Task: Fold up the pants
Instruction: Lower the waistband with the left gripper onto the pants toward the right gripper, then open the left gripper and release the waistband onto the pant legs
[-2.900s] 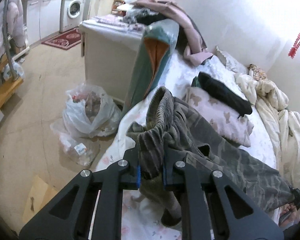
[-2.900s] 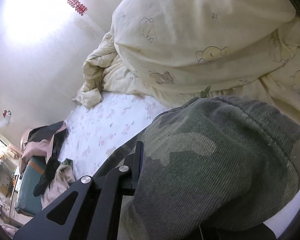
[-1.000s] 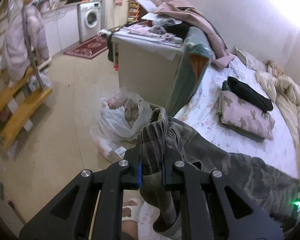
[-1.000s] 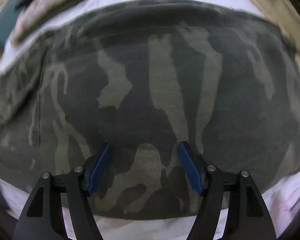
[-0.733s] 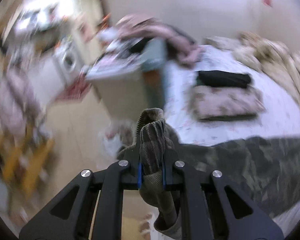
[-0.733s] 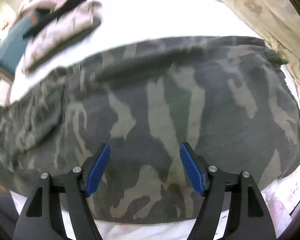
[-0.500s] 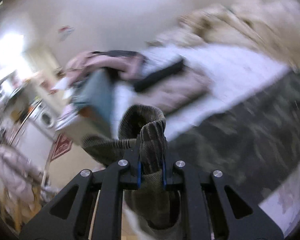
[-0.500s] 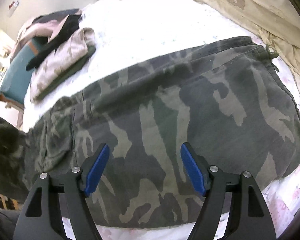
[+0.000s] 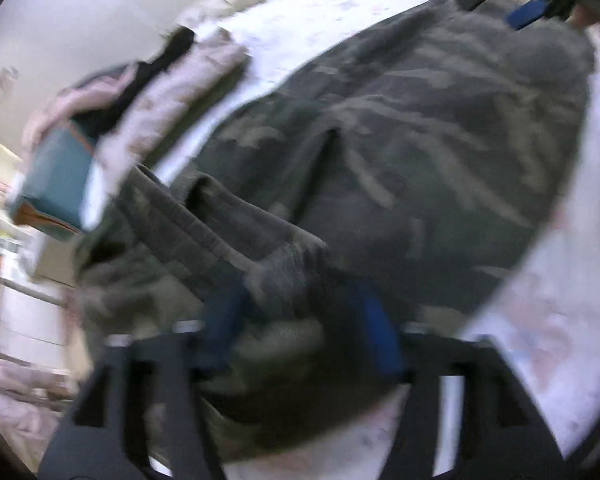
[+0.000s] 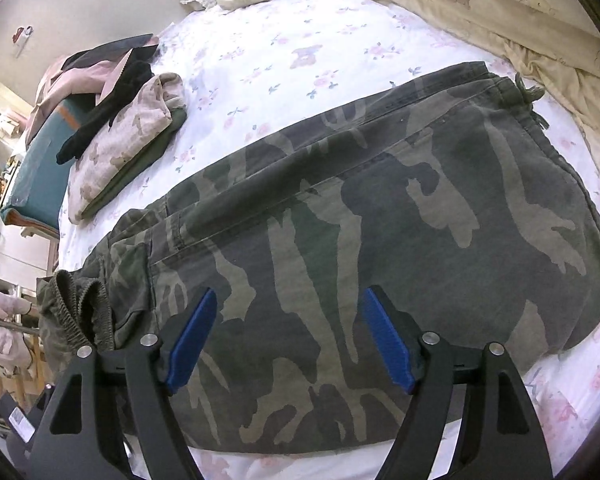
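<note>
Left wrist view is motion-blurred throughout; the left gripper (image 9: 300, 328) pads smear, and contact with the camouflage pants (image 9: 420, 140) cuff between them cannot be determined. Right gripper (image 9: 528, 12), ahead, is cut off by the top edge.

Lying on one floral bed sheet (image 10: 300, 40): one pair of camouflage pants (image 10: 380, 208), one folded bear-print garment (image 10: 124, 148), one black garment (image 10: 100, 120). Hovering above: two grippers.

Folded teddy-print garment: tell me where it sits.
In the right wrist view the folded teddy-print garment lies on the floral sheet, upper left, beyond the camouflage pants, with a black garment draped over it.
</note>
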Tool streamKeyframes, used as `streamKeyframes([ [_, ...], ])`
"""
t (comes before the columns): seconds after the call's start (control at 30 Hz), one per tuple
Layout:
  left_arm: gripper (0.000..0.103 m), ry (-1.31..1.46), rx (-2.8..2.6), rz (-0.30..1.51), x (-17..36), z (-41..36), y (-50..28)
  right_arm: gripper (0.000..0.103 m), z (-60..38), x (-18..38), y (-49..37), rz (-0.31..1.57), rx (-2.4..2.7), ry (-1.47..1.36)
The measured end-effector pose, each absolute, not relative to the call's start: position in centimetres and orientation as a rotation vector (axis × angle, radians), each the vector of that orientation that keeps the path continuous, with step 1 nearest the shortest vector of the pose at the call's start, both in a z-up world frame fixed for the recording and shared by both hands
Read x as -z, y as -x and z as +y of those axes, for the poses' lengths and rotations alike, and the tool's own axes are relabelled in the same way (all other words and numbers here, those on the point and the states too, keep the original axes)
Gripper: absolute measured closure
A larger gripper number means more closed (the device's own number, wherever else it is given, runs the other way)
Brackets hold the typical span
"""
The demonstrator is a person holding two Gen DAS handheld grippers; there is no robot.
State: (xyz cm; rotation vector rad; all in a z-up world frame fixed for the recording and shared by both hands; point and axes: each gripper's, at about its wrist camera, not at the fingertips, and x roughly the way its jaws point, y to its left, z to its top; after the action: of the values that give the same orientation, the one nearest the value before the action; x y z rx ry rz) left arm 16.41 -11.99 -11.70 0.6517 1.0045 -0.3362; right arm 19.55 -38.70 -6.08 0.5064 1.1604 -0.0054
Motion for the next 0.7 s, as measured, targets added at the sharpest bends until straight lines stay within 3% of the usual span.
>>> streamKeyframes([
  [0.17,0.032,-0.419,0.466,0.966,6.0,-8.4,-14.9,0.025,-38.1,6.1,-19.6,1.169,-0.004,-0.504],
  [0.33,0.032,-0.273,0.239,0.932,2.7,-0.7,-19.4,0.025,-37.5,6.1,-19.8,1.172,-0.008,-0.489],
  [0.5,0.033,-0.113,-0.044,1.027,4.2,9.1,-26.0,0.025,-37.2,6.4,-20.1,1.180,0.007,-0.494],
  [0.7,0.033,0.081,-0.083,1.167,7.2,14.4,-29.9,0.025,-36.9,6.9,-20.1,1.199,0.020,-0.453],
])
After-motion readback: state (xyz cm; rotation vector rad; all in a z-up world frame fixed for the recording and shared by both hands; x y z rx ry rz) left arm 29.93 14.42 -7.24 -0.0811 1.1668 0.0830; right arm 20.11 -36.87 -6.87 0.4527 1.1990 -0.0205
